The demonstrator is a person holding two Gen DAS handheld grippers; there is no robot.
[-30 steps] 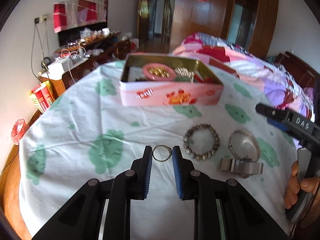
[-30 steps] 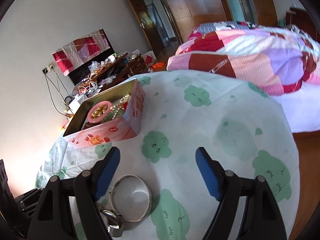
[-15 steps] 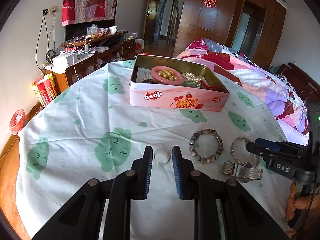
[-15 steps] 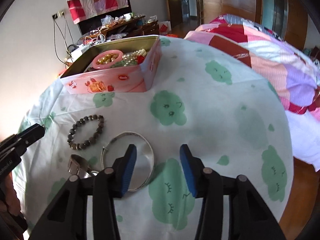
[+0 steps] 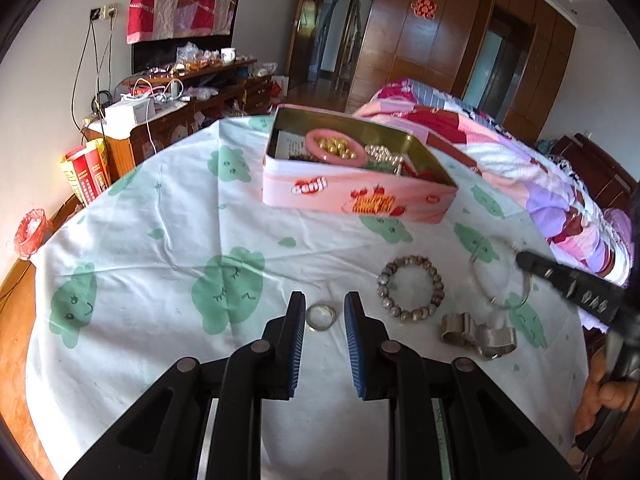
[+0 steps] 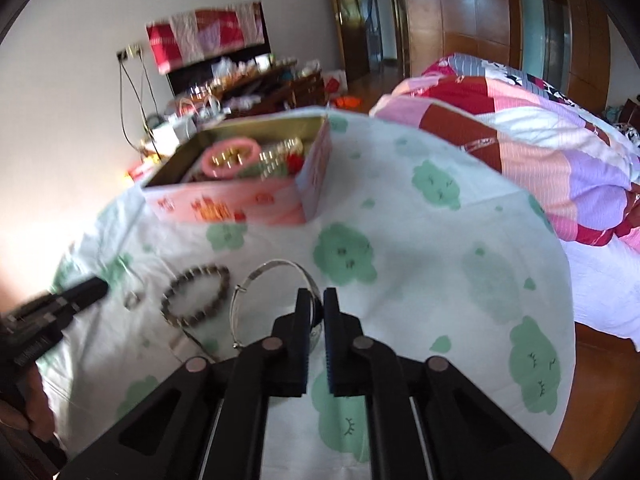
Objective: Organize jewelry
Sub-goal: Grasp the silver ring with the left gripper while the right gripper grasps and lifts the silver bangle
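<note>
Both claws hold jewelry: right claw (image 6: 316, 304) grips bangle (image 6: 260, 276), left claw (image 5: 322, 312) brackets ring (image 5: 321, 317).

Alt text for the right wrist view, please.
The right gripper is shut on the rim of a silver bangle on a cloud-print cloth. A bead bracelet lies to its left, an open pink tin behind.

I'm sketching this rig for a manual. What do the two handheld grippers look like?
Both look alike: the left gripper and right gripper have black angular plastic linkages with round silver pivot pins, and flat fingers faced with ribbed blue pads. Seen from the side, the right one carries small white lettering. No cables or sleeves show.
</note>
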